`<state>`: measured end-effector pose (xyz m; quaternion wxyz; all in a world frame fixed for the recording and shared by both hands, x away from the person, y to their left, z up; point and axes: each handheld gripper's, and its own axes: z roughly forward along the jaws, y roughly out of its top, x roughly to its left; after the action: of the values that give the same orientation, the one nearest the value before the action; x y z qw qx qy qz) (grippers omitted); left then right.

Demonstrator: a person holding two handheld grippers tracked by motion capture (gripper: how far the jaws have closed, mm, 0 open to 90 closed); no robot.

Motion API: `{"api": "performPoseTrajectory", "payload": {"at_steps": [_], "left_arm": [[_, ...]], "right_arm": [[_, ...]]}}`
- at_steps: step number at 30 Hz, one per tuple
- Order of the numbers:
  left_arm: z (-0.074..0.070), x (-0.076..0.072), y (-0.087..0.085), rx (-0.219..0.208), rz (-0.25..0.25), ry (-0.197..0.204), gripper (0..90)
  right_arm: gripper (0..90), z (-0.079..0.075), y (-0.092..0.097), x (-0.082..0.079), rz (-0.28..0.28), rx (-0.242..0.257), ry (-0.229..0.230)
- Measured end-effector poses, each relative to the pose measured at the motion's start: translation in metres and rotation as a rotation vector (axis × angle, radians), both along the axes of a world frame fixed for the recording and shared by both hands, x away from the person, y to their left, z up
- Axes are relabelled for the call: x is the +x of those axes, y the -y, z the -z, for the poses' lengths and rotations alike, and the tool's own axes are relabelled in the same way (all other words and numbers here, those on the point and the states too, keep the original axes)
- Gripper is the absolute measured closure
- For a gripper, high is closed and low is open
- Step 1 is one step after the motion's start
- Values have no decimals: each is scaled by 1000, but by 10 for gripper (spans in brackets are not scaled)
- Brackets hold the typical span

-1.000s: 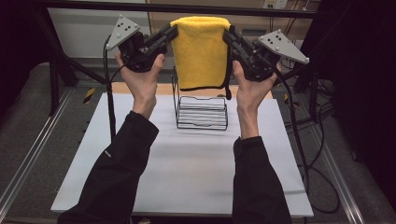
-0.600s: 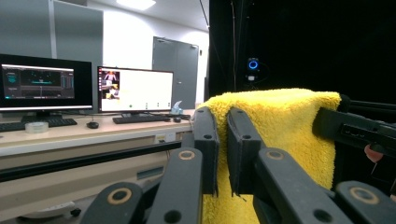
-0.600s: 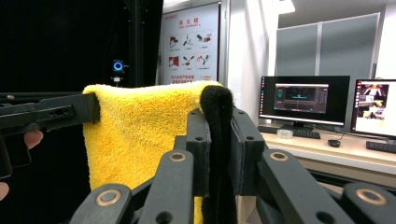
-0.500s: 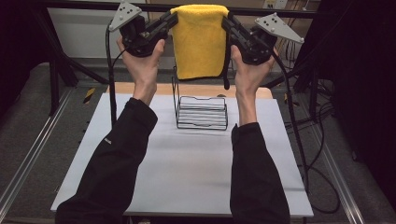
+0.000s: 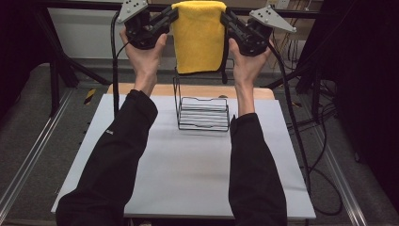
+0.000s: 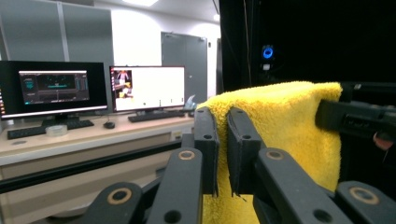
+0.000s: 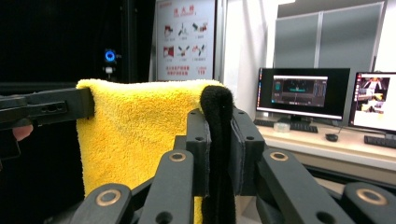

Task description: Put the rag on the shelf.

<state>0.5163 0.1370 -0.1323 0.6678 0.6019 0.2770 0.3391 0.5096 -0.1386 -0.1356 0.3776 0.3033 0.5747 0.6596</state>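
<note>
White tabletop (image 5: 188,169) carries a wire rack (image 5: 203,113). High view: yellow towel (image 5: 198,35) hangs stretched above and beyond the rack, top edge level between left gripper (image 5: 173,15) and right gripper (image 5: 225,18); rack lies below, toward the person, centred between hands.
Left gripper view: jaws clamped on the towel corner (image 6: 275,121).
Right gripper view: jaws pinched on its black-trimmed edge (image 7: 140,126).
</note>
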Motion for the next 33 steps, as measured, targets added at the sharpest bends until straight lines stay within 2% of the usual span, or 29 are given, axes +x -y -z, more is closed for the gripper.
{"api": "performPoseTrajectory", "payload": {"at_steps": [2, 7, 13, 18, 22, 26, 33], "left_arm": [[7, 2, -1, -6, 8, -7, 834], [21, 5, -2, 10, 10, -28, 834], [39, 7, -2, 41, 31, -42, 834], [51, 7, -3, 64, 38, -57, 834], [60, 6, -2, 82, 42, -71, 834], [69, 5, 2, 112, 44, -80, 834], [76, 2, 4, 133, 55, -87, 834]], "right_arm": [[801, 5, -1, 2, -1, -4, -10], [801, 17, 0, 3, -3, -19, -30], [801, 33, 3, 7, 0, -43, -60], [800, 47, 4, 5, -8, -43, -89], [800, 56, 5, 3, -6, -64, -112], [800, 67, 8, 3, 4, -73, -150], [798, 80, 13, 1, -4, -82, -170]]}}
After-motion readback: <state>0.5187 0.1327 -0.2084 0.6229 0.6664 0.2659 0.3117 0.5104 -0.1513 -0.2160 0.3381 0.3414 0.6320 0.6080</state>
